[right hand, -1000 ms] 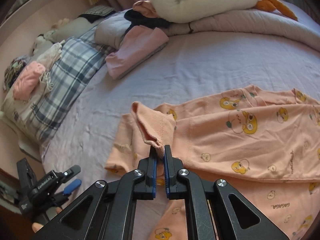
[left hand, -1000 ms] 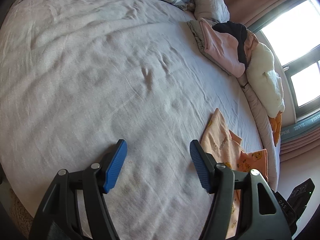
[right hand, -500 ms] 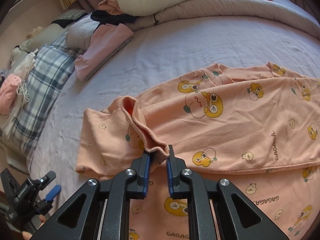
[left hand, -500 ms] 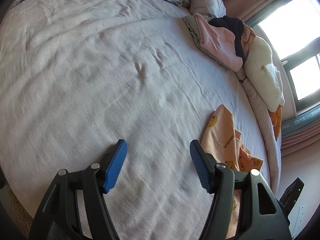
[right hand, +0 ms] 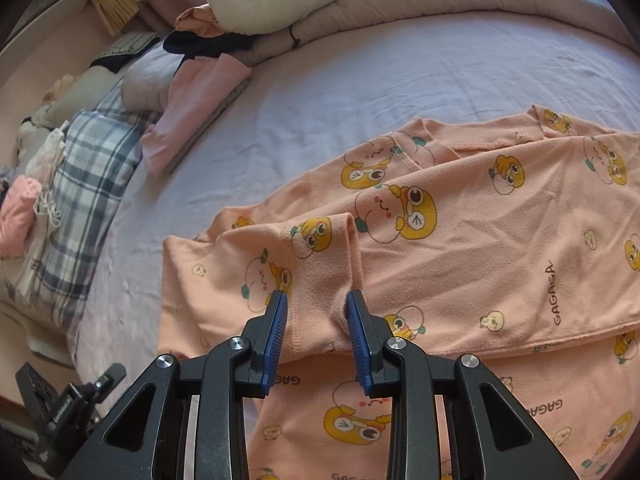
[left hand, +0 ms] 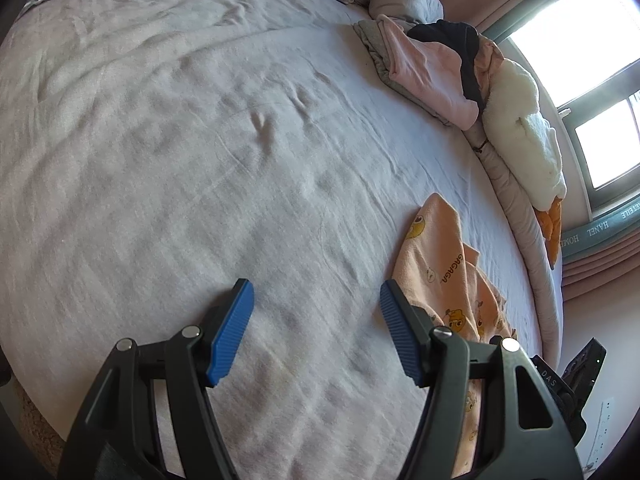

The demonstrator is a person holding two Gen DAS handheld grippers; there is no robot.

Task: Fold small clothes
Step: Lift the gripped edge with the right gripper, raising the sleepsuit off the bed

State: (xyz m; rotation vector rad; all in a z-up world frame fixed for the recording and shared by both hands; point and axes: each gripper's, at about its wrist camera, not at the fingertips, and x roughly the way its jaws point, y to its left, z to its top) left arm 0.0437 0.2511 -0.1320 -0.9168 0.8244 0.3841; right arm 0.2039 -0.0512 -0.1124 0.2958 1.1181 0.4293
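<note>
The right tool [right hand: 316,306] has just been opening; its blue pads stand apart on either side of a folded cuff of the peach pyjama garment [right hand: 472,240], no longer pinching it. The garment lies spread on the bed sheet [right hand: 360,80]. The left tool [left hand: 316,312] hangs spread wide over bare sheet, the garment just to its right.

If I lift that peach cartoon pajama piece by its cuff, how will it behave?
The peach pajama piece will probably droop: it lies limp and creased. It looks thin, so likely light. The folded cuff, loose between the right hand-held gripper pads, may unfold.
</note>
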